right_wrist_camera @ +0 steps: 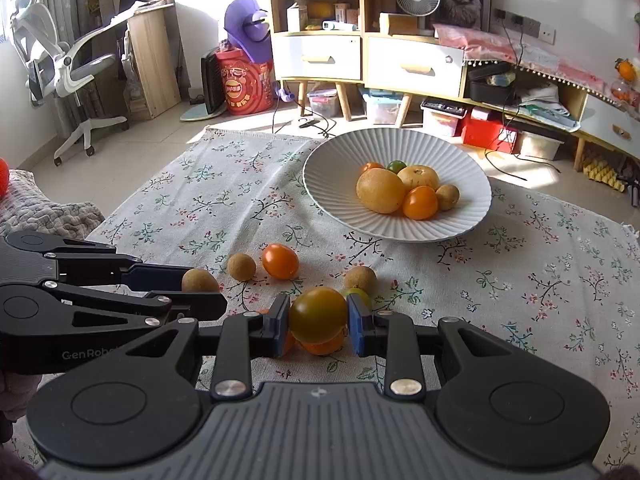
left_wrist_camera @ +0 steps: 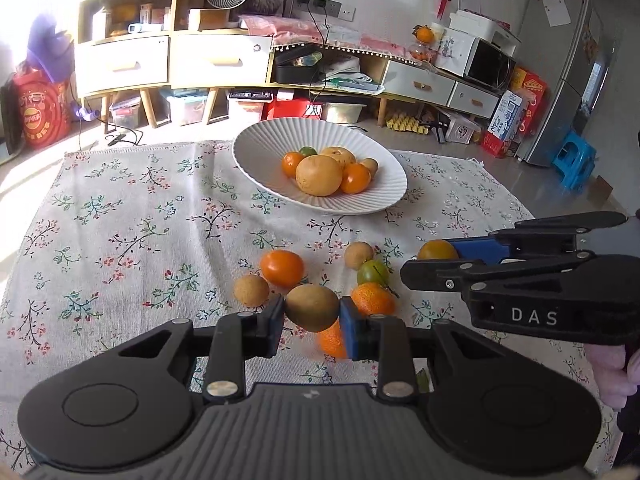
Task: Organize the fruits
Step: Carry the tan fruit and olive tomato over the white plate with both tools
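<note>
Left tongs (left_wrist_camera: 311, 312) clamp a kiwi (left_wrist_camera: 312, 307), right tongs (right_wrist_camera: 318, 318) a tomato (right_wrist_camera: 318, 314) (both lifted clear), presumably bound for the bowl (left_wrist_camera: 260, 164) beyond.

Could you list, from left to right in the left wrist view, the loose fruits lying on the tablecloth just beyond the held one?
Small brown fruit → orange tomato → second small brown fruit → green tomato. I left out the tangerines, which the brown fruit held in the left gripper partly hides.
</note>
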### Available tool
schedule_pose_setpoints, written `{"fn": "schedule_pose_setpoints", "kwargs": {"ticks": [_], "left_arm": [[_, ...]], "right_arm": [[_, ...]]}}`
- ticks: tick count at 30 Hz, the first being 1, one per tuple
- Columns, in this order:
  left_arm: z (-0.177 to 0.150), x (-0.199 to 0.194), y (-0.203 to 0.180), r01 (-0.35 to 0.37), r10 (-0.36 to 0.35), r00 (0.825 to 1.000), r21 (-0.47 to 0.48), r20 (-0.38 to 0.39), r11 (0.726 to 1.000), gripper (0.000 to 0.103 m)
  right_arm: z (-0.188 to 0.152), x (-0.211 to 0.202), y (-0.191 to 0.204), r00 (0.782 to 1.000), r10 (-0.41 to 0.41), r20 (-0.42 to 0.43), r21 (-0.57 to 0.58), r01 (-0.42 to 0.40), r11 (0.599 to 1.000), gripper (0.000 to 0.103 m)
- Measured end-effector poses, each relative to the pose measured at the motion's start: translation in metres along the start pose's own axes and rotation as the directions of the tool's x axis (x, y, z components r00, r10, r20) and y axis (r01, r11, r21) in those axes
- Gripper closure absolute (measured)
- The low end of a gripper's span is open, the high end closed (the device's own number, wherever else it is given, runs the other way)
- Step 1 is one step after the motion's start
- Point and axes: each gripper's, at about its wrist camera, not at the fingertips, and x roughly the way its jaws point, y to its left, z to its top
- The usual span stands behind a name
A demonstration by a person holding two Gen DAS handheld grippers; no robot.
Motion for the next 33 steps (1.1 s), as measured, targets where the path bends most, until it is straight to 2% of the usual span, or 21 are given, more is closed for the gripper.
{"fn": "schedule_pose_setpoints", "kwargs": {"ticks": [6,14,18,22,26,33], "left_arm": [[0.019,0.01,-0.007,0.004,-0.002,1.0,-0.041,0.028,0.999,0.077],[0.038,0.034,-0.008,-0.005,0.007,0.999,-0.039,0.038,0.999,0.077],[0.053,0.045,-0.005,-0.011,0.011,0.998,-0.008,0.066,1.0,0.077],[0.068,0.063,0.003,-0.02,0.022,0.998,-0.033,0.065,0.999,0.077],[0.076,0.077,0.008,-0.039,0.042,0.997,-0.05,0.063,0.998,0.077],[0.081,0.099,0.019,-0.046,0.049,0.998,-0.079,0.037,0.996,0.077]], "right_arm": [[0.016,0.003,-0.014,0.999,-0.033,0.026,0.03,0.032,0.999,0.076],[0.03,0.013,-0.047,0.998,-0.048,0.042,0.127,0.043,0.991,0.076],[0.037,0.023,-0.065,0.998,-0.026,0.057,0.206,0.013,0.978,0.076],[0.042,0.037,-0.082,0.998,-0.012,0.06,0.279,-0.005,0.96,0.076],[0.043,0.049,-0.087,0.998,-0.008,0.056,0.278,-0.007,0.961,0.076],[0.043,0.065,-0.081,0.999,-0.017,0.03,0.203,0.011,0.979,0.076]]}}
